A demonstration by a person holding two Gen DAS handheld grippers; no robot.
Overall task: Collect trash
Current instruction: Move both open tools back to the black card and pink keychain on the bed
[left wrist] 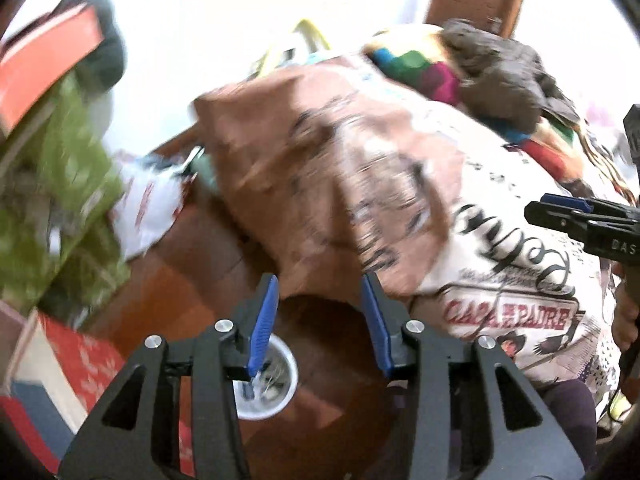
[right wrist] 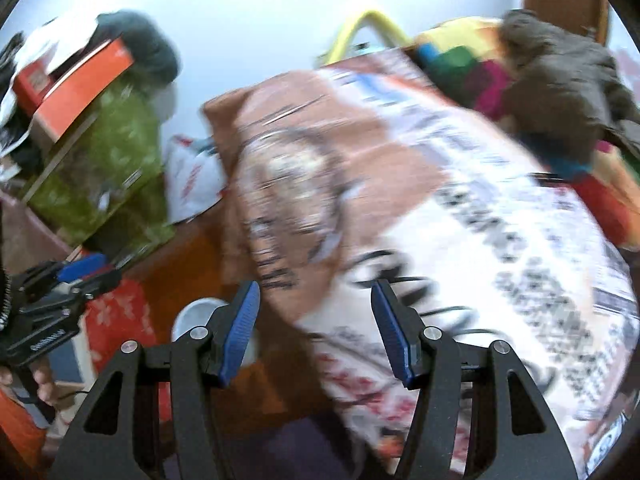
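Left wrist view is pretty smeared, but you can make out the left gripper (left wrist: 322, 320) with its blue pads spread apart and nothing between them. Low in the frame, just under the left pad, sits a white cup (left wrist: 266, 380) with some scraps inside, standing on the brown wooden floor (left wrist: 192, 264). I'd guess that cup is where the trash goes, or it's trash itself, can't tell which.

The right gripper (right wrist: 316, 328) is also released and empty in its own view, jaws about halfway apart, over a big printed duvet (right wrist: 460, 220) that fills the centre and right. The cup shows there at lower left, half hidden behind the left finger.

Looks to me like a between-pickups step: both hands free, hunting for the next piece. The crumpled white wrapper (left wrist: 150, 208) at middle left seems a likely candidate, so the next move needs a reach that way and a clean pinch.
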